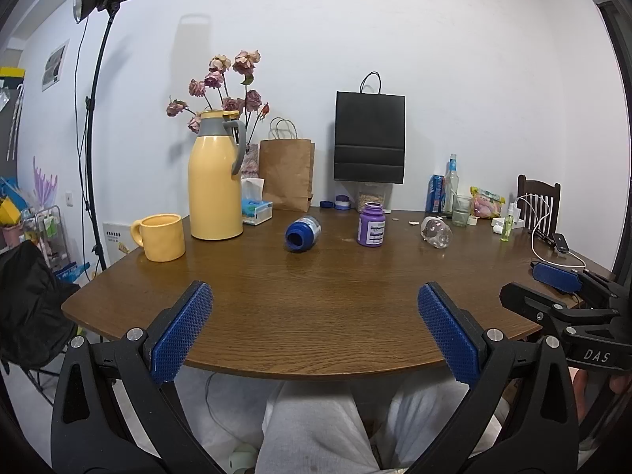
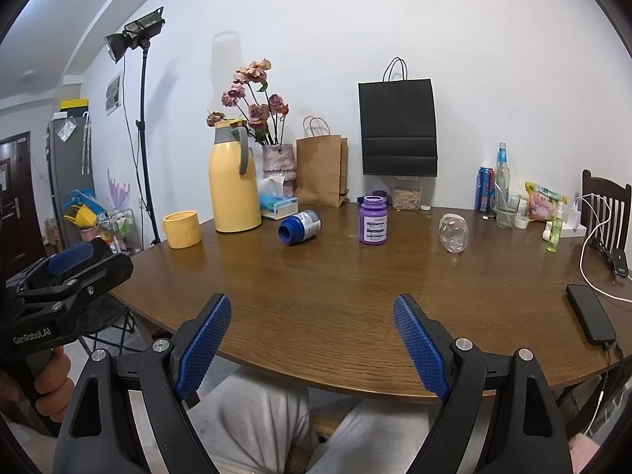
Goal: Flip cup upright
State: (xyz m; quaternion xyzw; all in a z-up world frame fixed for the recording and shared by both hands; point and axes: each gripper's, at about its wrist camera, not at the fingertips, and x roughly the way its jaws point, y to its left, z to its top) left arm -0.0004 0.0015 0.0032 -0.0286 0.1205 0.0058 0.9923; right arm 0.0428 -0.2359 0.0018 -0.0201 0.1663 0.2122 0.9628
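Cluttered wooden table (image 1: pixel 316 300), white wall behind.
Yellow cup (image 1: pixel 162 237) upright by thermos (image 1: pixel 215 177); left gripper (image 1: pixel 315 330) and right gripper (image 2: pixel 312 341) both spread wide, empty.

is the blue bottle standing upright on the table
No, the blue bottle lies on its side on the table.

I saw a brown wooden bench (image 1: pixel 316 300) with many things on it. A yellow cup (image 1: pixel 162 237) stood at the left, open end up, near a tall yellow jug (image 1: pixel 215 181). A blue jar (image 1: pixel 303 233) lay on its side in the middle. A purple bottle (image 1: pixel 371 224) stood near it. A clear bottle (image 1: pixel 435 232) lay tipped over further right. A black phone (image 2: pixel 591 319) lay near the right edge.
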